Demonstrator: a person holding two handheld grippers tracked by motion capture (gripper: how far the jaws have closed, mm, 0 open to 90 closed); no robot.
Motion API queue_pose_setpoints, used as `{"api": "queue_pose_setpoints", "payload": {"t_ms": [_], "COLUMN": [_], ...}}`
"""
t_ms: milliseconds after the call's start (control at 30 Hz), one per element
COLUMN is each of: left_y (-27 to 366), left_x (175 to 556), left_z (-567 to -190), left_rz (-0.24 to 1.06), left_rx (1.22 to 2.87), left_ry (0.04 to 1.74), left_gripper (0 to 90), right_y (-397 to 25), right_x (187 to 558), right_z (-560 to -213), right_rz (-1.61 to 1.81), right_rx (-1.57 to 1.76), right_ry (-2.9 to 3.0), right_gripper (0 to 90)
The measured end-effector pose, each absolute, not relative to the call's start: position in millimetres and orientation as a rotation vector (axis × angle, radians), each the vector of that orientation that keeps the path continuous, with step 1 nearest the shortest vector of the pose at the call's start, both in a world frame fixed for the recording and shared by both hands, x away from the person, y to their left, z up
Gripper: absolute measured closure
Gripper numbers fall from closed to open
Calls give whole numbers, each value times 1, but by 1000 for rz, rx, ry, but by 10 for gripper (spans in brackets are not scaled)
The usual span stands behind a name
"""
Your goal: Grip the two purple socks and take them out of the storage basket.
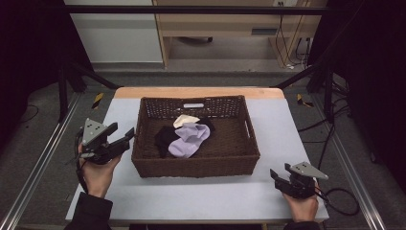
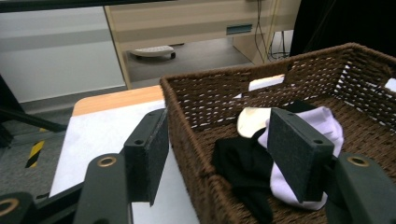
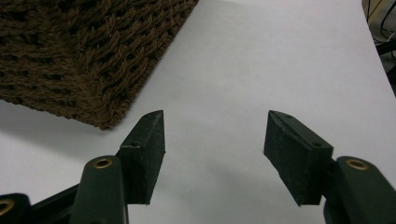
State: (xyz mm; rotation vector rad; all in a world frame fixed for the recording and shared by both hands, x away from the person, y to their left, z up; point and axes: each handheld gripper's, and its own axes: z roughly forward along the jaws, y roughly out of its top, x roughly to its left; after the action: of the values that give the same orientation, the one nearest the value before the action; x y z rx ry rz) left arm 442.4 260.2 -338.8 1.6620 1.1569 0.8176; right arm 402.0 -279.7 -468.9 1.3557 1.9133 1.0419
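A brown woven basket [image 1: 196, 165] was seen standing in the middle of the worktop [image 1: 277, 139], rectangular, with a handle slot cut in its far wall. Three socks were heaped inside it, towards its left and middle: a lavender sock [image 1: 187, 140] lay uppermost, a black sock [image 1: 165, 139] was spread under and to the left of it, and a cream sock [image 1: 184, 120] was tucked just behind, touching the lavender one. The worktop was covered in a pale grey sheet, with a strip of light wood left bare along its far edge. Beyond it, a grey floor, a pale wooden cabinet and trailing cables were visible, and dark curtains hung at both sides. The left claw [image 1: 122, 135] was held just beside the basket's left wall, its jaws spread wide and gripping nothing; in the left gripper view its jaws straddled the basket's near corner. The right claw [image 1: 276, 177] was rested on the worktop near the basket's right front corner, likewise spread apart and empty.
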Motion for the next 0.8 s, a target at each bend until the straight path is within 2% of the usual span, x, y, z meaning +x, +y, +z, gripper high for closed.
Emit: {"api": "queue_pose_setpoints", "payload": {"t_ms": [433, 800], "left_y": [227, 195], "left_x": [469, 492], "left_z": [-318, -315], "left_rz": [802, 791], "left_rx": [1698, 1737], "left_ry": [1115, 1072], "left_gripper": [384, 395], "right_y": [-280, -280], "right_x": [402, 403], "right_z": [-469, -469], "right_rz": [1038, 1040], "right_rx": [1352, 1352], "right_ry": [1907, 1905], "right_gripper": [372, 370]}}
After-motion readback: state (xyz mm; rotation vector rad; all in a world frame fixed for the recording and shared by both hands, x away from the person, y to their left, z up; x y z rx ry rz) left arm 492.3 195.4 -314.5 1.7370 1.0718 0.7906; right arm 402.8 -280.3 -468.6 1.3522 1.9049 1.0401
